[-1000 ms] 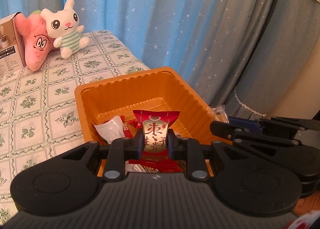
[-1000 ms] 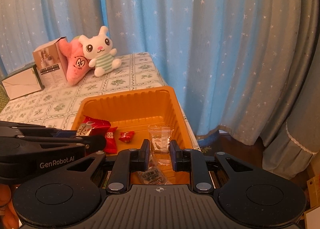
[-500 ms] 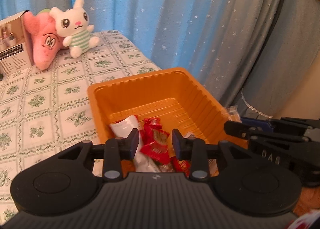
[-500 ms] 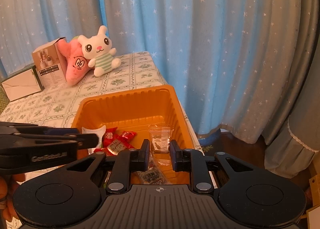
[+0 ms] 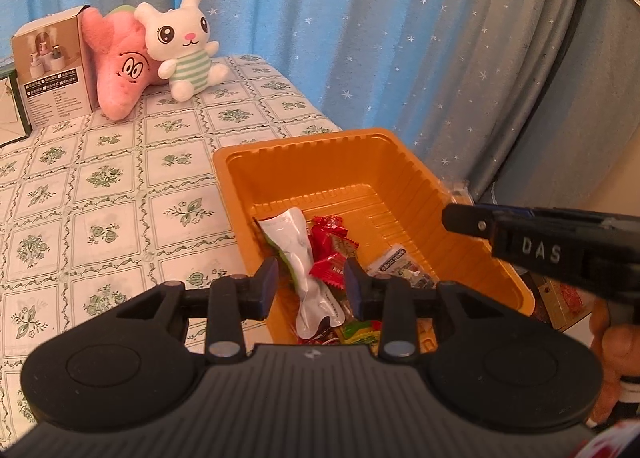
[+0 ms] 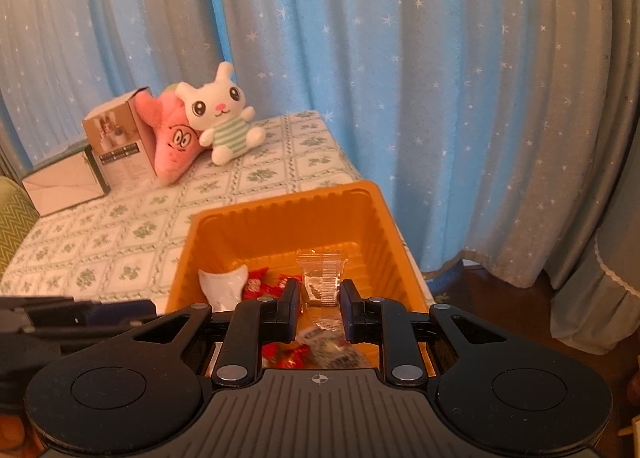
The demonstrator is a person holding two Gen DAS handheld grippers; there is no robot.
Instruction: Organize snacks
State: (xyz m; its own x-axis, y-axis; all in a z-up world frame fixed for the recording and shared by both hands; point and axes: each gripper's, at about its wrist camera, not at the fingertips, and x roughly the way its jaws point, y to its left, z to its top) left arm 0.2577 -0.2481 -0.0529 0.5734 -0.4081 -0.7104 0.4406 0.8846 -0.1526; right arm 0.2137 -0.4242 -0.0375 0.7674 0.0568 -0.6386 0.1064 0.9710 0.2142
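Observation:
An orange tray [image 5: 304, 142] [image 6: 280, 202] stands at the table's right edge and holds several wrapped snacks. Among them a red packet [image 5: 332, 254] lies beside a white pouch [image 5: 296, 246]. My left gripper [image 5: 311, 274] hovers open over the tray's near end, and nothing is between its fingers. The right gripper [image 6: 320, 290] is shut on a small clear packet [image 6: 322, 278] held above the tray's near right part. In the left wrist view that gripper [image 5: 448, 218] reaches in from the right.
A white plush rabbit [image 5: 184, 42], a pink plush [image 5: 120, 66] and a cardboard box [image 5: 48, 70] stand at the table's far end. Blue starred curtains [image 6: 440, 98] hang behind and to the right. A hand [image 5: 612, 346] holds the right gripper.
My left gripper opened and let go of the red packet, which now lies in the tray. It then drew back and to the left. The right gripper kept still with its clear packet.

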